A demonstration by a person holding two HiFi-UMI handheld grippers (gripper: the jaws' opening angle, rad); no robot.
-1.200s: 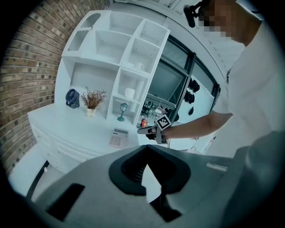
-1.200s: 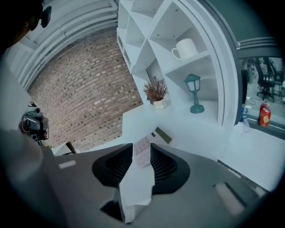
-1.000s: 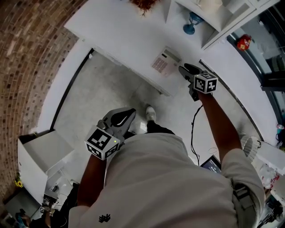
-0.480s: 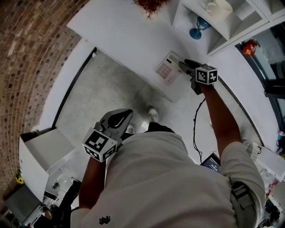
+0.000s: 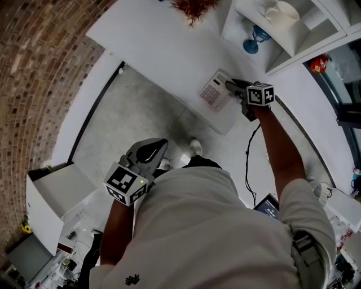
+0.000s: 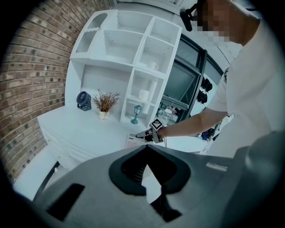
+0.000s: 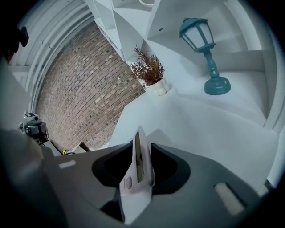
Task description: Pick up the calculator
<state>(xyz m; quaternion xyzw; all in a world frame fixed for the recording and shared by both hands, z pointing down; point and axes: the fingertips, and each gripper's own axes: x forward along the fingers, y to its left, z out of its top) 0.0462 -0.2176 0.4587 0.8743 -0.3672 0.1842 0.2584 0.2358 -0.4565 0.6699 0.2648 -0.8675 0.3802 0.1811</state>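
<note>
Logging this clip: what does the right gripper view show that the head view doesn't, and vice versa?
Only the right gripper view: the calculator seen edge-on between the right claw's jaws, which have just been closing and appear to meet both its faces. Only the head view: the left claw, shut with nothing in it, and the person's shoes on the floor. Both: the calculator itself, the teal lantern, the dried plant, the white desk.

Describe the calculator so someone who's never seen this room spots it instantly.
Find the white counter under the white shelves. The calculator sits near its front edge. Unlike the dried plant and teal lantern beyond it, it's flat, pale and covered in keys.
</note>
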